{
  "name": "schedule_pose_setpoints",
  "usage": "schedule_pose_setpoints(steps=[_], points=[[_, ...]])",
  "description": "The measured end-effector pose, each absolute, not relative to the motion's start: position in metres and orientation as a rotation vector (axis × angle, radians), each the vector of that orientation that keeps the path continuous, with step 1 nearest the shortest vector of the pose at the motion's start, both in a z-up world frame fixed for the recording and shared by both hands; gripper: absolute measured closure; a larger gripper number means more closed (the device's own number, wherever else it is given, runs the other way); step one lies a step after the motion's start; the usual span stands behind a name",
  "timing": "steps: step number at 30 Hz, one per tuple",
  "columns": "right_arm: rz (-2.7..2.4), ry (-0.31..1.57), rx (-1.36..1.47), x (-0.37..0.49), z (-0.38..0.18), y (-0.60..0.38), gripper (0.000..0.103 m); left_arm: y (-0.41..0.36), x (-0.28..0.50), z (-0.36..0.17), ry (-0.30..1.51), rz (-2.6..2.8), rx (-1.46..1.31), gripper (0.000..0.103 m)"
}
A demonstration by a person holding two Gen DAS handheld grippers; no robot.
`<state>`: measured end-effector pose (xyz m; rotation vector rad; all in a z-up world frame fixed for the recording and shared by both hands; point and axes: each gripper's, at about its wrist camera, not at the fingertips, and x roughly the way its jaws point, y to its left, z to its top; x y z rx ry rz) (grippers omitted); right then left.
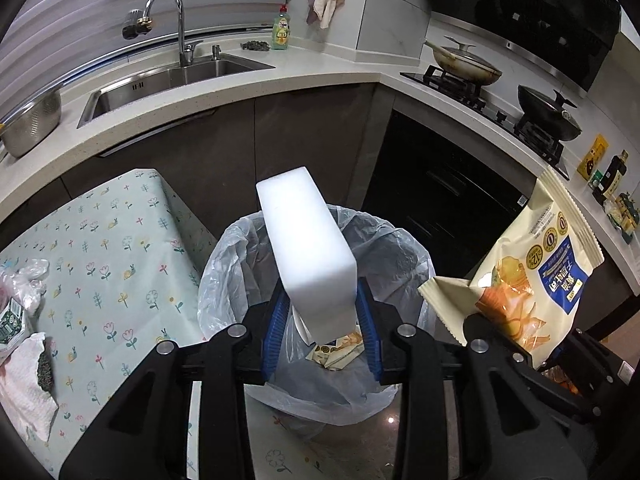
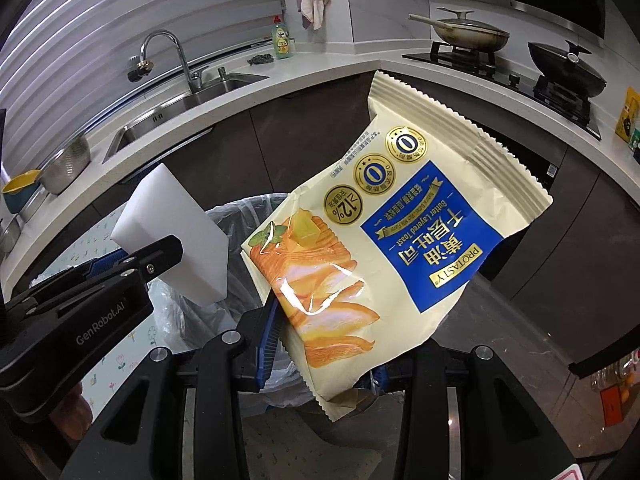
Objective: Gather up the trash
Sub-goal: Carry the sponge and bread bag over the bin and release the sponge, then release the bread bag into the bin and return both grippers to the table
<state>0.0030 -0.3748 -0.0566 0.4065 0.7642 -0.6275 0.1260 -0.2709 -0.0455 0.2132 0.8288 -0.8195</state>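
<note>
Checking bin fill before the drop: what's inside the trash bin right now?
In the left wrist view, the trash bin is lined with a plastic bag, and a crumpled yellow wrapper lies at the bottom. The white foam block in the left gripper covers part of the opening.

White foam block [image 1: 310, 252] upright, cream toast wrapper [image 2: 384, 232] tilted, above lined bin [image 1: 404, 248].

A floral-patterned cloth covers the bench [image 1: 108, 264]. On its left edge lie a crumpled clear plastic bag [image 1: 28, 280], a green printed wrapper [image 1: 11, 322] and a white paper towel [image 1: 24, 392] (with a dark scrap [image 1: 45, 372] resting on it). Beside the bench, the lined trash bin [image 1: 240, 280] stands on the floor [image 1: 400, 432].
</note>
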Motion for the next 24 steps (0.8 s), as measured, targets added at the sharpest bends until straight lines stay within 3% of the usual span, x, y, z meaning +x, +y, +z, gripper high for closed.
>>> schedule_pose_setpoints(steps=[4, 19, 21, 24], points=[[-0.621, 0.776, 0.387, 0.014, -0.059, -0.379, 0.067, -0.271, 0.130, -0.052, 0.834, -0.805, 0.217, 0.051], [-0.576, 0.794, 0.327, 0.052, -0.056, -0.374, 0.063, -0.237, 0.147, -0.048, 0.811, -0.721, 0.177, 0.030], [-0.568, 0.801, 0.316, 0.059, -0.057, -0.371, 0.061, -0.228, 0.150, -0.046, 0.804, -0.694, 0.166, 0.021], [-0.554, 0.805, 0.304, 0.067, -0.059, -0.365, 0.053, -0.215, 0.154, -0.044, 0.788, -0.657, 0.159, 0.018]])
